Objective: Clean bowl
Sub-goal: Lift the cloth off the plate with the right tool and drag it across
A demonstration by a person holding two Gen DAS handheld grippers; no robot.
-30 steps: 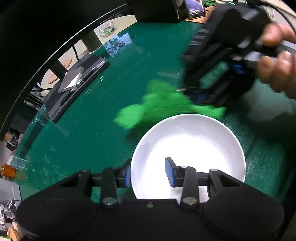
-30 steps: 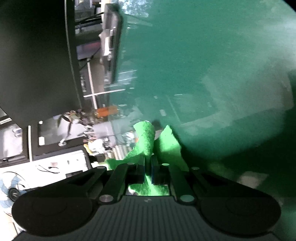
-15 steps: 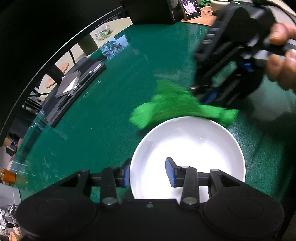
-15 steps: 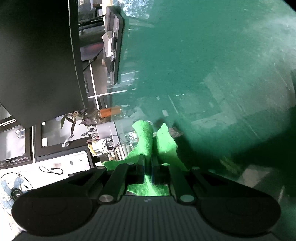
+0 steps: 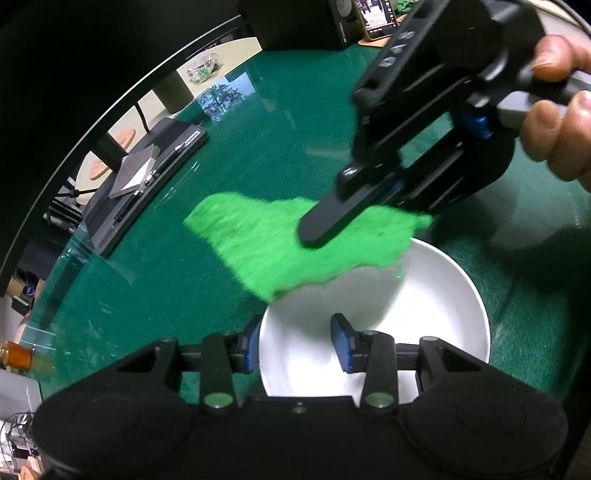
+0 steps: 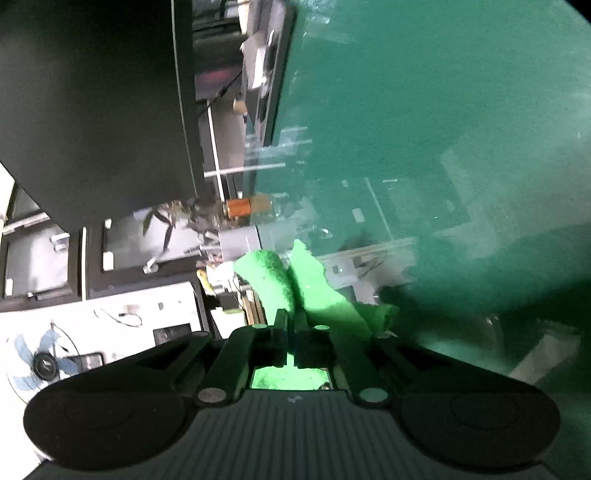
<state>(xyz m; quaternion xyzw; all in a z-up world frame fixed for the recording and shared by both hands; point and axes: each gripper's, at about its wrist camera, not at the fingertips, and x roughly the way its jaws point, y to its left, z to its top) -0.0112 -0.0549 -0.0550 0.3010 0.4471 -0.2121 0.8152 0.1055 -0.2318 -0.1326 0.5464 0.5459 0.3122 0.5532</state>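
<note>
A white bowl [image 5: 443, 314] sits on the green table, close in the left wrist view. My left gripper [image 5: 295, 343] straddles the bowl's near-left rim, one blue pad outside and one inside, shut on it. A bright green cloth [image 5: 266, 243] hangs over the bowl's far-left rim. My right gripper [image 5: 314, 236], held by a person's hand [image 5: 554, 122], comes in from the upper right with its jaws closing on the cloth. In the right wrist view the cloth [image 6: 269, 280] sticks out in folds between the right gripper's [image 6: 295, 325] nearly touching fingers. The bowl is not visible there.
The green glass-topped table [image 5: 295, 129] spreads beyond the bowl. A black flat device [image 5: 147, 173] lies along its left edge. A phone [image 5: 376, 18] stands at the back. An amber bottle [image 5: 18, 360] sits at the near-left corner, also the bottle [image 6: 245, 208] past the table edge.
The right gripper and cloth have come nearer in the left view. The cloth, which hung beyond the bowl, now overlaps its far-left rim. The left gripper and bowl stayed put.
</note>
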